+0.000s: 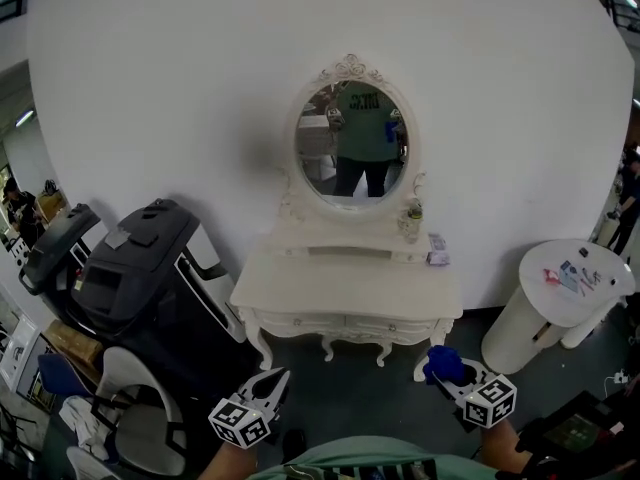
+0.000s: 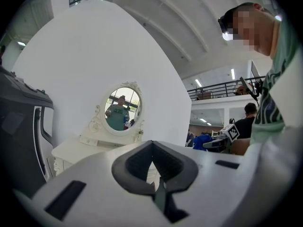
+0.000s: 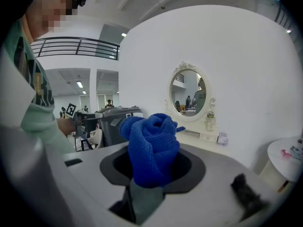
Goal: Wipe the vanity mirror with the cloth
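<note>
An oval vanity mirror (image 1: 352, 143) in an ornate white frame stands on a white dressing table (image 1: 340, 288) against the white wall, and reflects a person in a green shirt. It also shows in the left gripper view, the mirror (image 2: 122, 109) small and far off, and in the right gripper view, the mirror (image 3: 188, 91) to the right. My right gripper (image 1: 447, 376) is low at the front right, shut on a bunched blue cloth (image 1: 443, 364); the cloth (image 3: 151, 143) bulges out of the right gripper (image 3: 154, 167). My left gripper (image 1: 278, 376) is low at the front left, the left gripper (image 2: 152, 148) shut on nothing. Both are well short of the table.
A black machine (image 1: 140, 278) stands left of the table, with a white chair (image 1: 130, 418) in front of it. A round white pedestal (image 1: 560, 288) with small items stands at right. A small bottle (image 1: 412, 218) and a box (image 1: 437, 256) sit on the table's right shelf.
</note>
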### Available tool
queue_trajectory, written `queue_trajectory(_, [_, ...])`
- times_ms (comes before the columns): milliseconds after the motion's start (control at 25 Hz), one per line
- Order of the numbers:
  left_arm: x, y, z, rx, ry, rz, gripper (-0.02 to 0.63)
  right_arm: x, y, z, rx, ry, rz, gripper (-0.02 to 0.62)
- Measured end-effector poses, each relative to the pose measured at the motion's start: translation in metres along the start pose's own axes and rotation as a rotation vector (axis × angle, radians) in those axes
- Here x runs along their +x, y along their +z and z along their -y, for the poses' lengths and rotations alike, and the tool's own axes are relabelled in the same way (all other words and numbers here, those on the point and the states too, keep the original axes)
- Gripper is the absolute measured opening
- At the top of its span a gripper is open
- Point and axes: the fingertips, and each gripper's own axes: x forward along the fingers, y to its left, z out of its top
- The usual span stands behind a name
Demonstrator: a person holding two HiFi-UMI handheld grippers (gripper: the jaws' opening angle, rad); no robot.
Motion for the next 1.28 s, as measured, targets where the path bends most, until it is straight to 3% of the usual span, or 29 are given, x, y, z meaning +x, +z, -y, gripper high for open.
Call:
queue_trajectory(160, [0.007, 0.008, -0.072, -0.02, -0.042, 0.003, 0.008, 0.07, 0.03, -0.02, -0.01, -0.024, 0.013, 0.144])
queue_trajectory(440, [0.003, 0.071, -0.203, 0.046, -0.087, 0.009, 0.008, 0.196, 0.109, -0.061, -0.049, -0.034, 0.042, 0.144])
queue_trajectory(720, [0.019, 0.088, -0.293, -0.001, -0.071, 0.028, 0.008, 0.279, 0.135, -0.073, -0.167, -0.025, -0.033, 0.144])
queue_trajectory(1000, [0.079, 0.077, -0.309, -0.019, -0.073, -0.031, 0.008, 0.315, 0.141, -0.011, -0.117, -0.02, -0.008, 0.144])
queue_trajectory(1200, [0.144, 0.091, -0.322, 0.028, 0.008, -0.006, 0.008, 0.349, 0.149, 0.069, -0.149, 0.03, 0.018, 0.144])
queue_trajectory(1280, [0.177, 0.094, -0.324, 0.01, 0.053, 0.006, 0.008, 0.36, 0.158, 0.112, -0.178, 0.041, 0.034, 0.144])
